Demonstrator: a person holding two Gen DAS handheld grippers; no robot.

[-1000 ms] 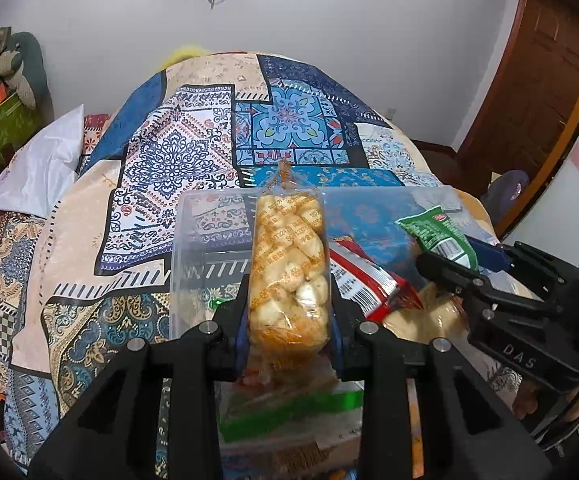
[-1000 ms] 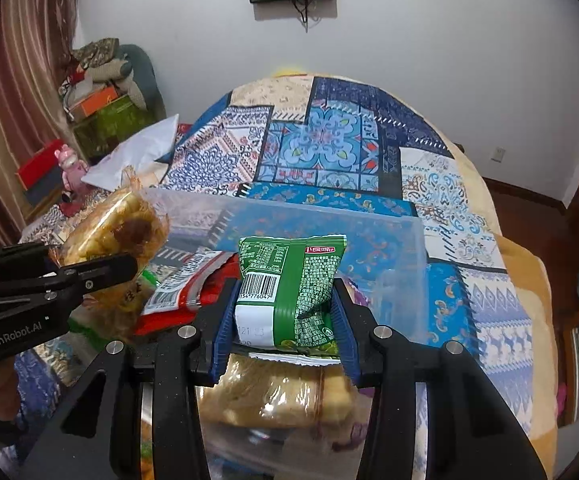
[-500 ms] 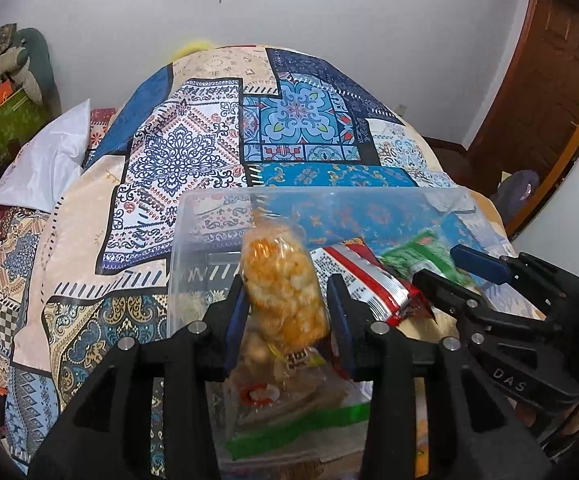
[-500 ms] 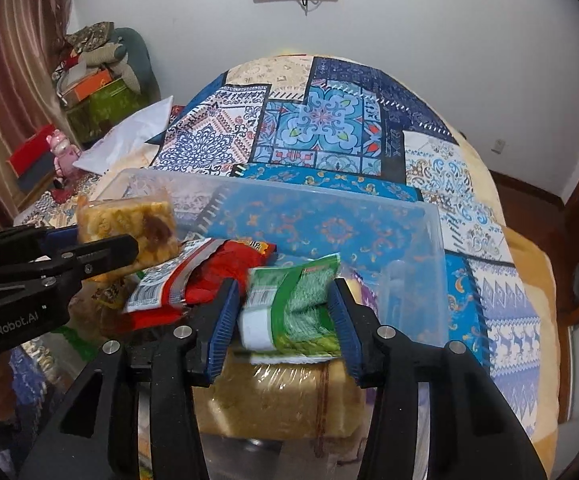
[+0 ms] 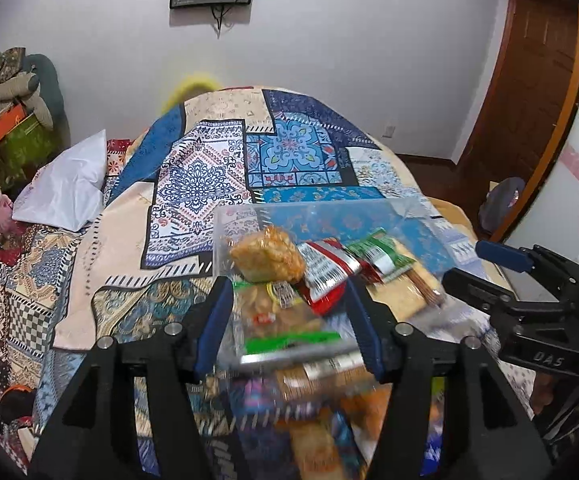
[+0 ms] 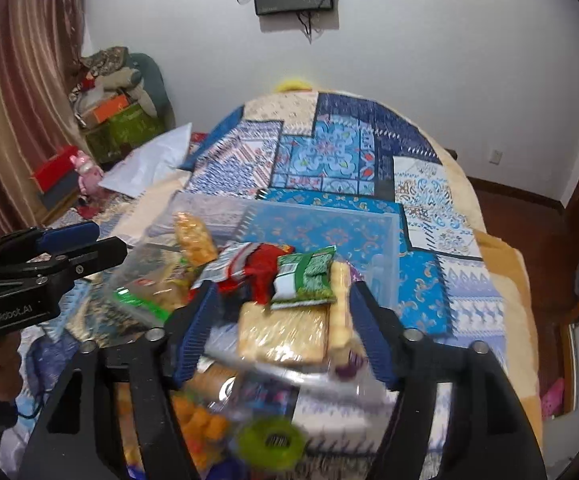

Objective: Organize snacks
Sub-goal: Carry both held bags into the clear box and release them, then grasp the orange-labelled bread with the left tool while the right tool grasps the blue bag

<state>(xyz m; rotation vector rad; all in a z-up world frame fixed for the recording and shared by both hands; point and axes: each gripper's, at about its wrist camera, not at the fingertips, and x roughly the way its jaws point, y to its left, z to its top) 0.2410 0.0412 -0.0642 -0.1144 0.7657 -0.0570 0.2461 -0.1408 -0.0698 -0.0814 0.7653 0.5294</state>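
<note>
My left gripper (image 5: 289, 316) and right gripper (image 6: 281, 320) have just been opening; both jaws stand apart, gripping nothing. The orange puff bag (image 5: 267, 256) and green packet (image 6: 305, 276) lie in the clear bin (image 6: 369, 232) at twelve o'clock, beside the red packet (image 6: 257, 268).

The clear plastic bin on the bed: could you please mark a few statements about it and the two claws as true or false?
1. The left claw grips the orange puff bag. False: its jaws have just been opening, and the bag lies in the clear bin.
2. The green packet lies in the bin. True.
3. The right claw is open. True.
4. The bin stands on bare floor. False: it sits on the patchwork bedspread.
</note>
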